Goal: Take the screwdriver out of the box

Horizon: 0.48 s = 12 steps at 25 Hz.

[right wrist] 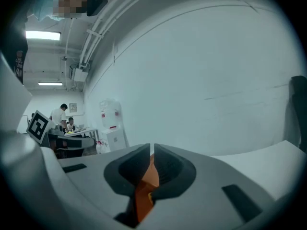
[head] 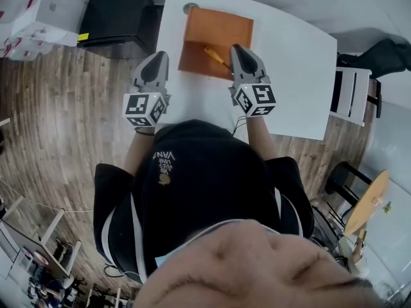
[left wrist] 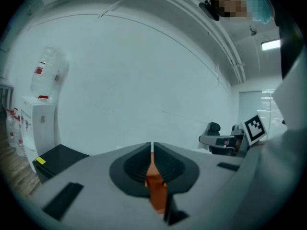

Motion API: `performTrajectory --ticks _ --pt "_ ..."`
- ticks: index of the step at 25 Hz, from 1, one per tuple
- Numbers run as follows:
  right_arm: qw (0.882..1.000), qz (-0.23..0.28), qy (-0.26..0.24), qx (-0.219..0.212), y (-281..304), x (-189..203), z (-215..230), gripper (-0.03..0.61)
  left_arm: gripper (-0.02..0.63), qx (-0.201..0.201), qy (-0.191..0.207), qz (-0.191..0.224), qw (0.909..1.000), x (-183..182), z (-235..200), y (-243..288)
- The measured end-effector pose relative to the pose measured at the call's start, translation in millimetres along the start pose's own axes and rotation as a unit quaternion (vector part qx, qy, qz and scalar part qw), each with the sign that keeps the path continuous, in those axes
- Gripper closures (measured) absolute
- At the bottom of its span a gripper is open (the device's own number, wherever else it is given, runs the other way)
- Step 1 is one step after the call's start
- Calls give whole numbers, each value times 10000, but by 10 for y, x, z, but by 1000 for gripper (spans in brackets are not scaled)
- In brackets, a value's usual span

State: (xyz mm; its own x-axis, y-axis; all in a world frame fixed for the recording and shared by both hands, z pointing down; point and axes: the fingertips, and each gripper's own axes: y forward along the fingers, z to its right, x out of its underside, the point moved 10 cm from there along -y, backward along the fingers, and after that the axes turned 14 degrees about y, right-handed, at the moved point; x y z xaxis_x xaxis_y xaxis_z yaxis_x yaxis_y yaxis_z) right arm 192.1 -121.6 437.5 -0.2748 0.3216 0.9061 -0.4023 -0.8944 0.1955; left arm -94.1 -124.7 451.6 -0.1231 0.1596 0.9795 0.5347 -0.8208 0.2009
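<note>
screwdriver [head: 215,56] lying in orange box [head: 212,29] | probably light, stiff, roll-prone; pinching mid-handle looks best | left gripper [left wrist: 151,148], right gripper [right wrist: 151,151] both sitting closed, carrying nothing

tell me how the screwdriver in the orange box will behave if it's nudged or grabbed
The screwdriver looks thin and rigid, so it probably won't bend. Its slim handle may roll if nudged, since it lies flat on the smooth-looking orange box. It looks small, so it's likely light.
</note>
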Motion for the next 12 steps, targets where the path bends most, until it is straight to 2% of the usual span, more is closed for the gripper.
performTrajectory --ticks 12 --pt "9965 -777 -267 -154 316 210 95 565 586 -334 -110 -124 9993 81 -65 -69"
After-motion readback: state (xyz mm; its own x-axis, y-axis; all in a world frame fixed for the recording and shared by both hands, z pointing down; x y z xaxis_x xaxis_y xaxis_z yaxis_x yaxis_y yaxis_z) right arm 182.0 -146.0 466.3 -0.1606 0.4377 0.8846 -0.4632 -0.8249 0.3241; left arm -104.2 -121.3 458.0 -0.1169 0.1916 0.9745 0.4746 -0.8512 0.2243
